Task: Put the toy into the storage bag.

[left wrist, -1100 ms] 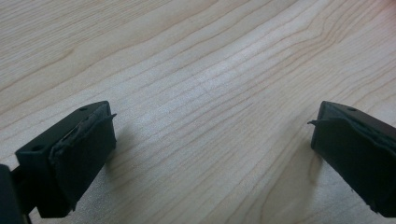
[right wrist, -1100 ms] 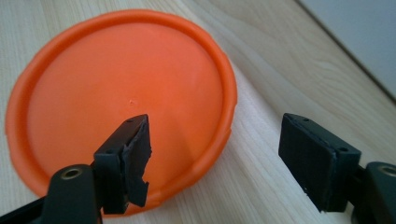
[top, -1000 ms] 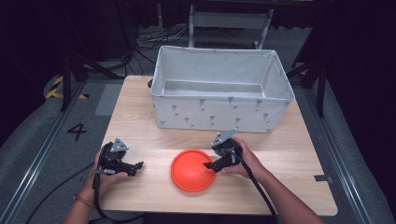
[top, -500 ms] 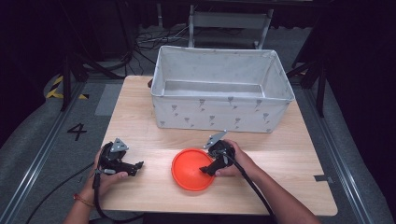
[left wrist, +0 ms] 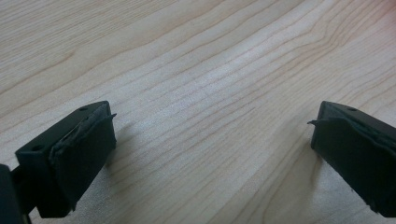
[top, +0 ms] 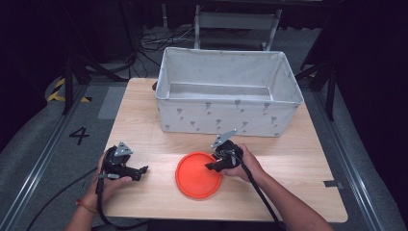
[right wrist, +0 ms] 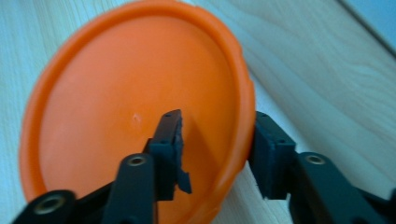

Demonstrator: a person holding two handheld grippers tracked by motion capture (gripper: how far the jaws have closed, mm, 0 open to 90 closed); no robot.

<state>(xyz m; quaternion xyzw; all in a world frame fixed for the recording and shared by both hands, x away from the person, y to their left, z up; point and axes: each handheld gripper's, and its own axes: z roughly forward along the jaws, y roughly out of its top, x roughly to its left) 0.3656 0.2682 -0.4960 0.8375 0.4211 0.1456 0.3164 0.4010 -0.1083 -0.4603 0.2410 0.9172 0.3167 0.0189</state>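
Right gripper [top: 214, 166] straddles the round orange plastic plate's [top: 197, 176] 3 o'clock rim, jaws not closed. Left gripper [top: 139, 172] wide, empty, at 9 o'clock. White fabric bin [top: 228, 115] stands at 12 o'clock.

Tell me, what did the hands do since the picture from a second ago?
The right gripper slid a little leftward onto the near-right edge of the orange plate, and its jaws now sit on either side of the rim, one above, one outside. They do not look closed on it yet. The plate, the left gripper and the white bin stayed put.
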